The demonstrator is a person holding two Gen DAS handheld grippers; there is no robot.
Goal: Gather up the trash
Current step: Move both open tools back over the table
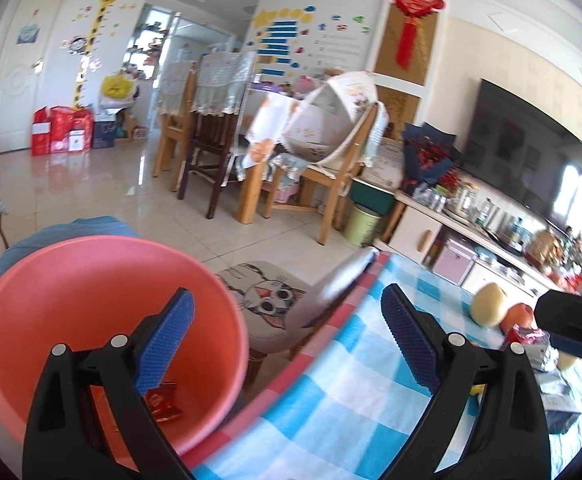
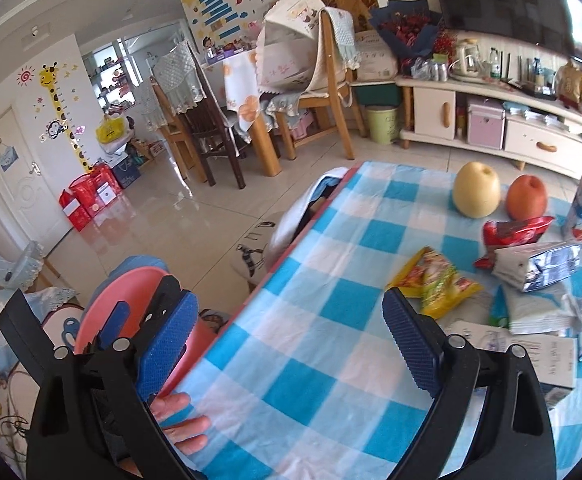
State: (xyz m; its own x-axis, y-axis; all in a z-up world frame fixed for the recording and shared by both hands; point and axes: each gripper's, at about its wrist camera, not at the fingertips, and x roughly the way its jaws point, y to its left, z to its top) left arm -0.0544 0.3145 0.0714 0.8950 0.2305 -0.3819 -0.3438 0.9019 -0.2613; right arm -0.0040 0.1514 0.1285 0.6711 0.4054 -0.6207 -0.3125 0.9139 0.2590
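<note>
Both grippers, left (image 1: 287, 344) and right (image 2: 291, 344), are held with jaws wide apart and empty. Red wrappers (image 1: 163, 402) are seen inside the pink bin (image 1: 51, 304); more wrappers (image 2: 435, 280) are strewn on the checked counter (image 2: 311, 360).

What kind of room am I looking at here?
Most likely a home's living and dining room: a large television over a low cabinet, wooden dining chairs, and a child's giraffe height chart.
</note>
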